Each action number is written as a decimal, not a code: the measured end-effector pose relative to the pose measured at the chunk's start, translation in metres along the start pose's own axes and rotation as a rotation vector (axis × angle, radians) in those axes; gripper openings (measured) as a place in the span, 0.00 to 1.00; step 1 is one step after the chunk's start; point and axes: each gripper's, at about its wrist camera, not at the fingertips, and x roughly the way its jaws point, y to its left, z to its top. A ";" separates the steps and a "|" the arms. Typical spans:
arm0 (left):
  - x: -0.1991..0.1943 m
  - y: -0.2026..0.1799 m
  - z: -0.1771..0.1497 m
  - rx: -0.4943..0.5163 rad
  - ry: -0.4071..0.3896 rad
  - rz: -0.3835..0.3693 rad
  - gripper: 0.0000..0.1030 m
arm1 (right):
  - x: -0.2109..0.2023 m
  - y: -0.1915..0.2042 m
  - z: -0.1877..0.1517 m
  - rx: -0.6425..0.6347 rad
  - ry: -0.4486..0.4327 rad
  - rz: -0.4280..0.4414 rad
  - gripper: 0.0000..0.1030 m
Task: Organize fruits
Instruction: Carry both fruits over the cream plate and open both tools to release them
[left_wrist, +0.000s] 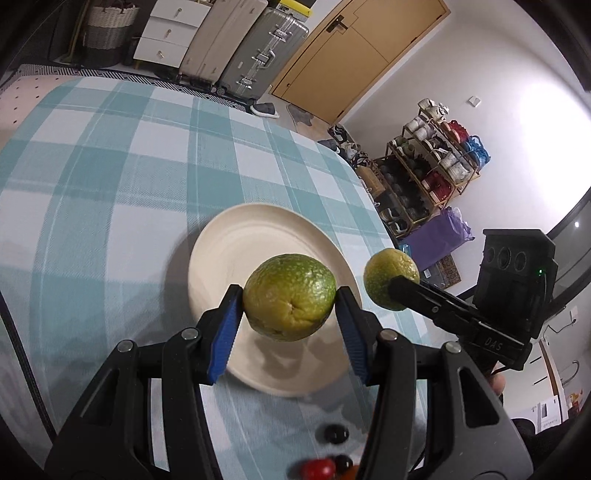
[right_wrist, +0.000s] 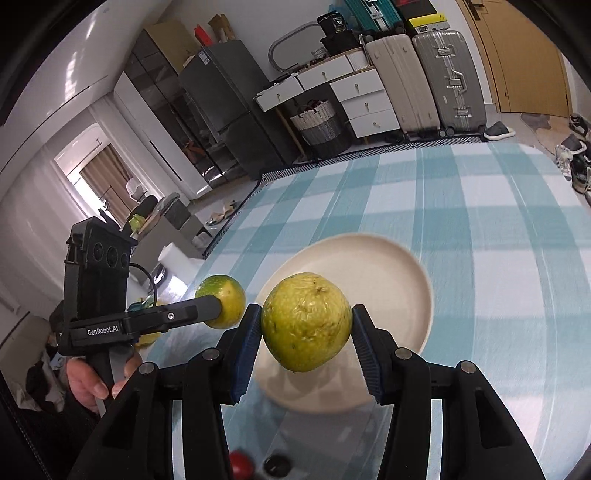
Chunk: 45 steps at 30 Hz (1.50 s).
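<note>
I have each gripper clamped across the middle of a firm, round, pebbly-skinned green citrus fruit, left gripper (left_wrist: 290, 302) and right gripper (right_wrist: 306, 323), both raised over the cream round plate (left_wrist: 221, 258); light, slightly slippery.

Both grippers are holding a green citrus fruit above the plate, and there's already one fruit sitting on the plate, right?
Not quite: the plate holds no fruit yet, as the left wrist view shows. The rest stands: the left gripper and right gripper each hold a green citrus fruit above it.
</note>
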 end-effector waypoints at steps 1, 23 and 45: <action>0.006 0.000 0.005 -0.003 0.005 -0.002 0.47 | 0.003 -0.003 0.005 -0.003 0.000 -0.001 0.48; 0.101 0.013 0.054 0.004 0.092 0.059 0.36 | 0.088 -0.051 0.033 -0.018 0.074 -0.070 0.49; 0.001 -0.033 0.016 0.071 -0.043 0.192 0.65 | -0.004 -0.019 0.022 -0.044 -0.179 -0.121 0.93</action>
